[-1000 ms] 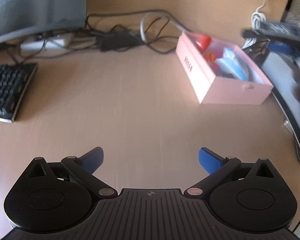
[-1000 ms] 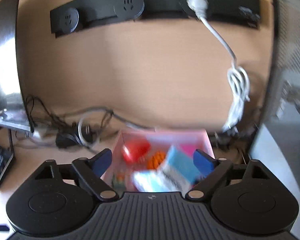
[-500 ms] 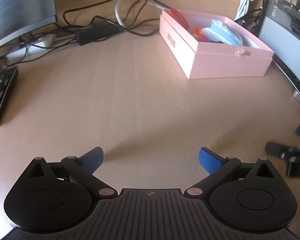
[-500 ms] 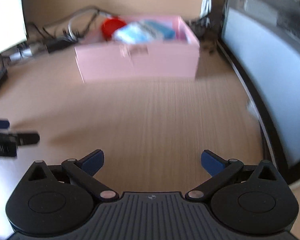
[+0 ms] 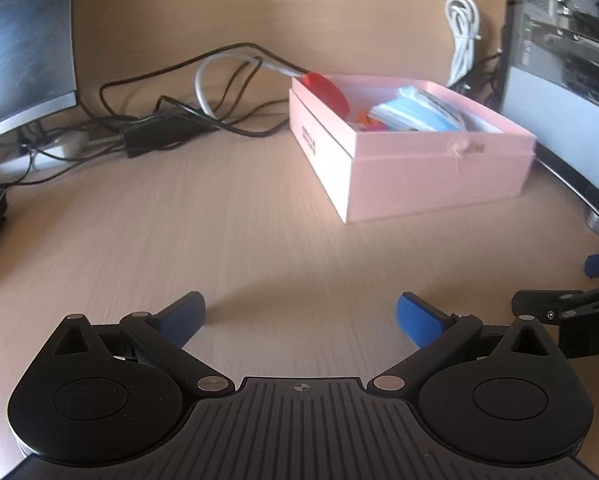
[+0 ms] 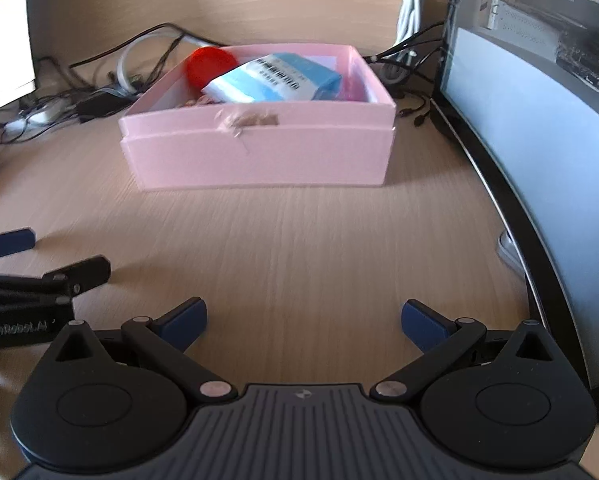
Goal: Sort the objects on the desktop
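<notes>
A pink box [image 5: 435,168] stands on the wooden desk, also in the right wrist view [image 6: 259,152]. It holds a red round item [image 6: 209,66], a blue-and-white packet [image 6: 275,80] and small orange things [image 5: 365,120]. My left gripper [image 5: 301,318] is open and empty, low over the desk, short of the box. My right gripper [image 6: 303,318] is open and empty, facing the box's front wall. Each gripper shows at the edge of the other's view: the right one [image 5: 567,300] and the left one [image 6: 39,268].
A tangle of cables and a black adapter [image 5: 155,132] lies behind the box at the left. A monitor [image 5: 19,40] stands at far left. A computer case [image 6: 539,100] stands to the right. A coiled white cable [image 5: 465,36] hangs on the back wall.
Both grippers have come down from above the box to low over the desk in front of it, and now sit side by side. Both stay open and empty.
</notes>
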Demonstrator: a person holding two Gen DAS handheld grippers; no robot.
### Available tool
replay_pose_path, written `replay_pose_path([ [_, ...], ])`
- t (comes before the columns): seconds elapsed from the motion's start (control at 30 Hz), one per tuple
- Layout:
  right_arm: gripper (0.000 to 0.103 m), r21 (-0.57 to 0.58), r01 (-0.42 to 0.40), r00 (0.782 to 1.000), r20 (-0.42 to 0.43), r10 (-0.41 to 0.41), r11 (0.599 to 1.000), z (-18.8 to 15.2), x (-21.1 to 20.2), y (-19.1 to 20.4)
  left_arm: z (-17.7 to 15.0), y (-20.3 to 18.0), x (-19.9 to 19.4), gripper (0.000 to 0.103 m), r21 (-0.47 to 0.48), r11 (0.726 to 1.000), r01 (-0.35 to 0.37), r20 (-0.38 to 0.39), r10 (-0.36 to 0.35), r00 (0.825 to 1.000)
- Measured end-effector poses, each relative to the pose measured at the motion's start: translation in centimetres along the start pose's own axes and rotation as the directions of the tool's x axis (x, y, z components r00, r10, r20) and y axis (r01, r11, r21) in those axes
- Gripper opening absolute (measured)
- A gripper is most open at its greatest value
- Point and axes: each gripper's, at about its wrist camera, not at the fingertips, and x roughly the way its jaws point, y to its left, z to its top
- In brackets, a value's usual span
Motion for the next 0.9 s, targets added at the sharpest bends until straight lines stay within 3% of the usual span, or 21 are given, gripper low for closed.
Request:
replay_pose_path([
  [0.3,0.103,-0.045,-0.037,0.989,0.141,0.043,0.998,0.3,1.7,0.3,0.4,0.0,0.5,0.103,-0.013,1.000,-0.013,-0.001,0.013,1.000],
  [0.9,0.103,-0.044,-0.039,0.989,0.140,0.045,0.998,0.2,1.7,0.2,0.5,0.1,0.5,0.103,-0.012,1.000,-0.012,0.000,0.012,1.000],
])
